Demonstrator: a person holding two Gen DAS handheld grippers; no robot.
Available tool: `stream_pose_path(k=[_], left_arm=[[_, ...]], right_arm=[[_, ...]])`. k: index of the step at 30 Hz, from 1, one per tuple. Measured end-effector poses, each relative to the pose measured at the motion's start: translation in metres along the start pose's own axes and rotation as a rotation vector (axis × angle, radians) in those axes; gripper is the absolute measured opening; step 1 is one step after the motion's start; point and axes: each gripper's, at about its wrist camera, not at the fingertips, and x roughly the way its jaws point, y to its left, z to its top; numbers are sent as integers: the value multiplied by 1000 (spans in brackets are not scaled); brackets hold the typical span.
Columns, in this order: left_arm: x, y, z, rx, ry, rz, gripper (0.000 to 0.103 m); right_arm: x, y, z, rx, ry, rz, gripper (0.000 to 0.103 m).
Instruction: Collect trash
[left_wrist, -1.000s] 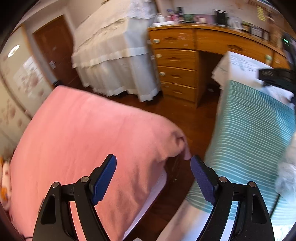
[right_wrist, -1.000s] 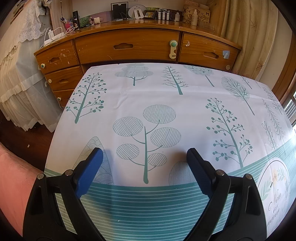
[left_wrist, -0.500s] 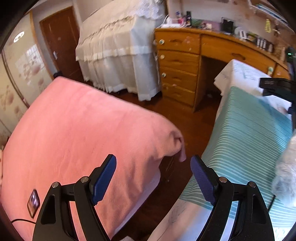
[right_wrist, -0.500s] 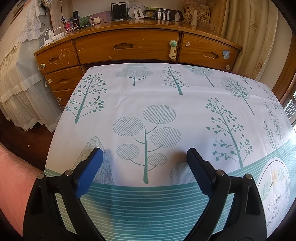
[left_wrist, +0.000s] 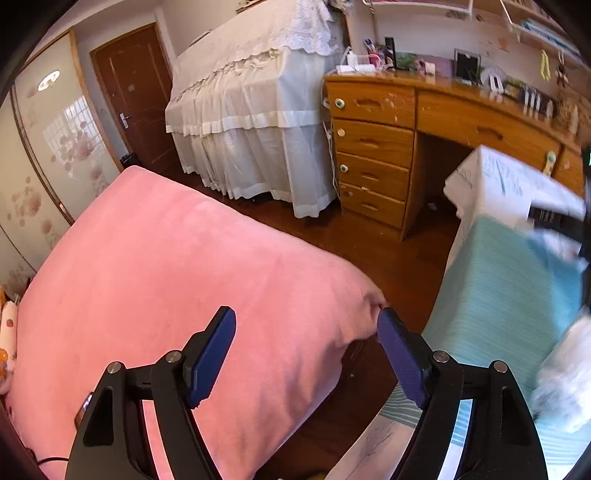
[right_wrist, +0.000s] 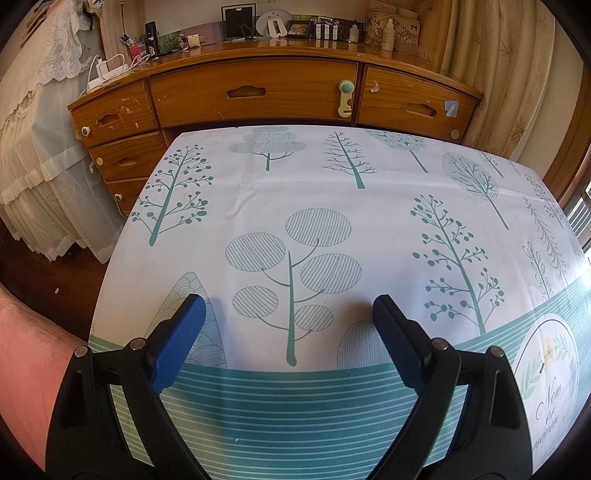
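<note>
No trash shows in either view. My left gripper (left_wrist: 306, 325) is open and empty, hanging over the corner of a pink blanket (left_wrist: 177, 280) and the gap of wooden floor (left_wrist: 391, 254) beside it. My right gripper (right_wrist: 288, 310) is open and empty, held low over a table with a white and teal tree-print cloth (right_wrist: 332, 206). That table also shows at the right of the left wrist view (left_wrist: 502, 273), with the right gripper's black body at the frame edge. A blurred white furry thing (left_wrist: 565, 373) lies at the lower right of that view.
A wooden desk with drawers (left_wrist: 373, 147) stands behind the table, cluttered with small items; it also shows in the right wrist view (right_wrist: 251, 92). A white lace-covered piece of furniture (left_wrist: 255, 110) stands left of it. A brown door (left_wrist: 133, 96) is at the far left. Curtains (right_wrist: 495, 66) hang at the right.
The left gripper has tilted up and swung left, bringing the door, desk top and more floor into view. The right gripper has not moved.
</note>
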Motion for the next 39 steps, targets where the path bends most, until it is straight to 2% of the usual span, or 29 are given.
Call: stream_pose_path(k=[3, 6, 9, 13, 15, 18, 20, 23, 27, 32, 39], left_arm=[[-31, 10, 23, 32, -29, -18, 81], [-58, 17, 48, 55, -47, -81, 81], [-78, 24, 73, 24, -59, -161, 81], [-88, 27, 104, 4, -48, -233, 81], [-94, 32, 118, -16, -72, -263, 81], [-98, 45, 133, -47, -98, -283, 81], [-96, 53, 141, -56, -85, -291, 81], [-87, 68, 153, -63, -53, -276, 81], [-76, 95, 159, -134, -22, -228, 81], [-63, 130, 149, -237, 46, -161, 81], [-84, 130, 131, -270, 13, -53, 81]], right_arm=[[0, 0, 0, 0, 0, 0, 91], [0, 0, 0, 0, 0, 0, 90], [2, 2, 1, 0, 0, 0, 91], [0, 0, 0, 0, 0, 0, 91], [1, 1, 1, 0, 0, 0, 90], [3, 4, 2, 0, 0, 0, 90], [1, 1, 0, 0, 0, 0, 90], [1, 1, 1, 0, 0, 0, 90], [2, 2, 1, 0, 0, 0, 90], [2, 2, 1, 1, 0, 0, 90], [1, 1, 1, 1, 0, 0, 90]])
